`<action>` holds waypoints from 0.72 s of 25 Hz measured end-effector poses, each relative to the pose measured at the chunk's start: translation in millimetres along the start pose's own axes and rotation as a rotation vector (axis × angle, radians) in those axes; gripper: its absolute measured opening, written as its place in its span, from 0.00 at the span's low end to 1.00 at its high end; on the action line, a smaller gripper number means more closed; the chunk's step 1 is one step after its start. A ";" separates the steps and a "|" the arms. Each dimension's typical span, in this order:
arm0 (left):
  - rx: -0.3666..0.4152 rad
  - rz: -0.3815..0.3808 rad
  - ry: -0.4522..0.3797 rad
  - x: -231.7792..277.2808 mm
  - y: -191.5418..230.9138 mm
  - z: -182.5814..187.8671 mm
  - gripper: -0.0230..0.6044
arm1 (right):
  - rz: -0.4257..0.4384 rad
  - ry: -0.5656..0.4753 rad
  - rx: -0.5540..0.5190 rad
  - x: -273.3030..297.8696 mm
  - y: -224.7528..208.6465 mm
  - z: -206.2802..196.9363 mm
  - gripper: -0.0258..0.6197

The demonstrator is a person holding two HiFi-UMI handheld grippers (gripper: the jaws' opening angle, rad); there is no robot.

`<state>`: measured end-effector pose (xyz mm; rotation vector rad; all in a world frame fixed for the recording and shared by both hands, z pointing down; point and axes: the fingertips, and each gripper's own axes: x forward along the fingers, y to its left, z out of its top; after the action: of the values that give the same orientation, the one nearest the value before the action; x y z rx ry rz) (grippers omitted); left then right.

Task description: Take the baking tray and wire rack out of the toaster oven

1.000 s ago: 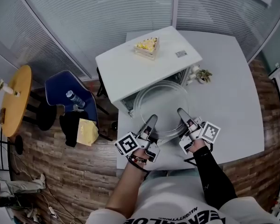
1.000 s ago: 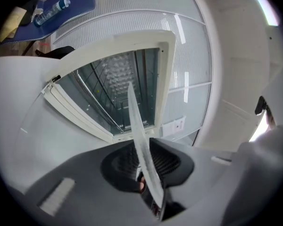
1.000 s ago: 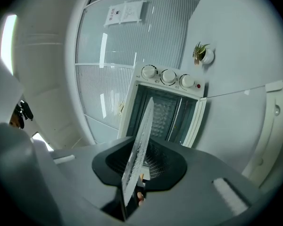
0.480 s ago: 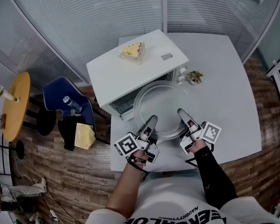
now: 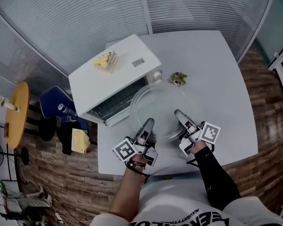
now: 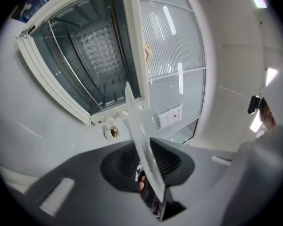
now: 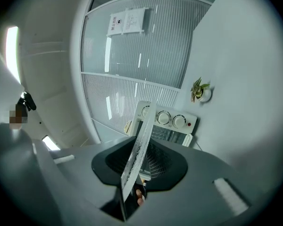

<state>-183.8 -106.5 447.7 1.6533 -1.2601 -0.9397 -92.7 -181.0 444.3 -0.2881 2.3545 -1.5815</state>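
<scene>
Left gripper (image 5: 149, 123) fingers (image 6: 122, 161), just eased slightly wider, clamp the near-left rim of a round, clear baking tray (image 5: 160, 108). Right gripper (image 5: 177, 113) fingers (image 7: 165, 163) clamp its near-right rim. The tray lies flat and level outside the toaster oven (image 5: 108, 79), just in front of its open mouth, over the grey bench (image 5: 221, 79). Being round, it has no long axis. A small potted plant (image 5: 178, 78) sits just past its far rim. Broad bench surface spreads rightward; the bench's near edge lies close to the hands
</scene>
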 end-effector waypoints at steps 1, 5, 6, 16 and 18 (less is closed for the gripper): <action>0.004 0.001 0.003 8.3 -3.0 -7.0 0.22 | -0.001 -0.004 0.009 -6.7 -3.3 8.3 0.13; 0.027 0.000 0.027 42.1 -12.6 -29.9 0.22 | -0.008 -0.022 0.022 -29.5 -15.9 40.9 0.13; 0.031 -0.002 0.033 50.5 -14.2 -34.9 0.22 | -0.008 -0.025 0.019 -34.0 -18.4 49.2 0.13; 0.039 -0.022 0.088 133.3 -29.4 -94.1 0.23 | -0.035 -0.069 0.000 -89.3 -42.9 131.9 0.14; 0.034 -0.032 0.099 149.7 -32.9 -107.6 0.23 | -0.044 -0.078 -0.008 -102.1 -47.3 148.1 0.14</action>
<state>-41.9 -228.7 446.1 1.7299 -1.1914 -0.8490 54.6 -294.5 448.5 -0.3991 2.3113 -1.5520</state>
